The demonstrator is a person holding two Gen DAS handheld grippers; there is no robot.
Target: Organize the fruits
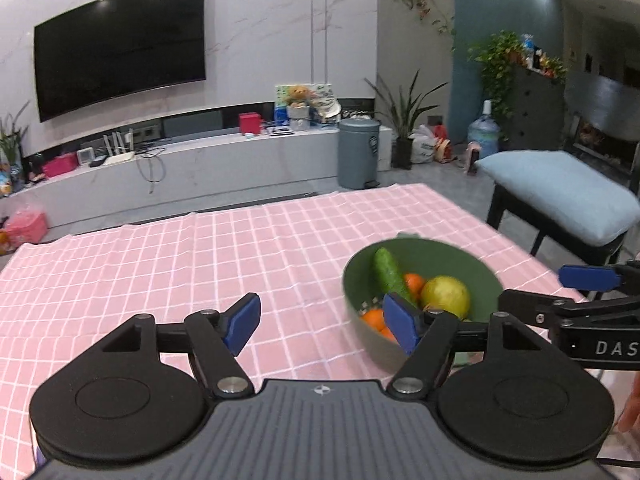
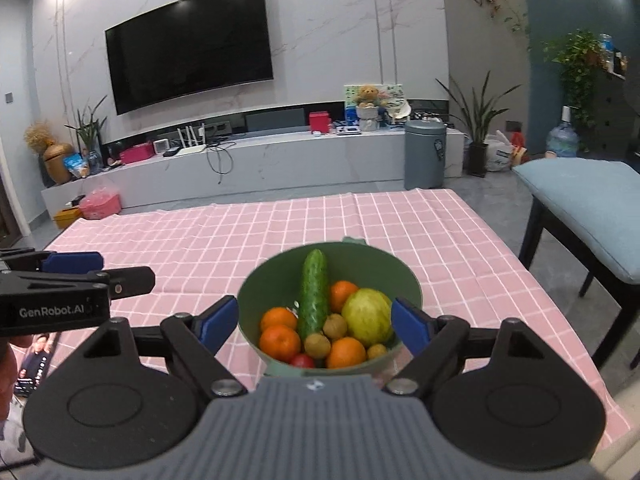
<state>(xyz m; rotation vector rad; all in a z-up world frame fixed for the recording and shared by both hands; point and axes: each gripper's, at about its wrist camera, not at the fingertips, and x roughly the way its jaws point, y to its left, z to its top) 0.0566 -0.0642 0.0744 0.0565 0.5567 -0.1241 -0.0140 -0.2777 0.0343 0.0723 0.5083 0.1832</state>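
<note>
While both grippers are hovering wide open and holding nothing, the round green plastic bowl (image 2: 329,264) is sitting on the pink checked tablecloth (image 2: 224,236).
Left gripper (image 1: 324,322) is gaping beside it; right gripper (image 2: 314,322) is straddling it untouched. Inside are lying 1 green cucumber (image 2: 314,292), 4 oranges (image 2: 280,342), 1 yellow-green fruit (image 2: 370,316).

We held the left gripper (image 1: 322,324) above the table (image 1: 160,264) with its fingers (image 1: 242,322) wide apart and nothing between them. The green bowl (image 1: 420,256) stood to the right, holding a cucumber (image 1: 388,272), oranges (image 1: 414,282) and a yellow-green fruit (image 1: 446,296). The right gripper (image 1: 560,292) was beside it.
</note>
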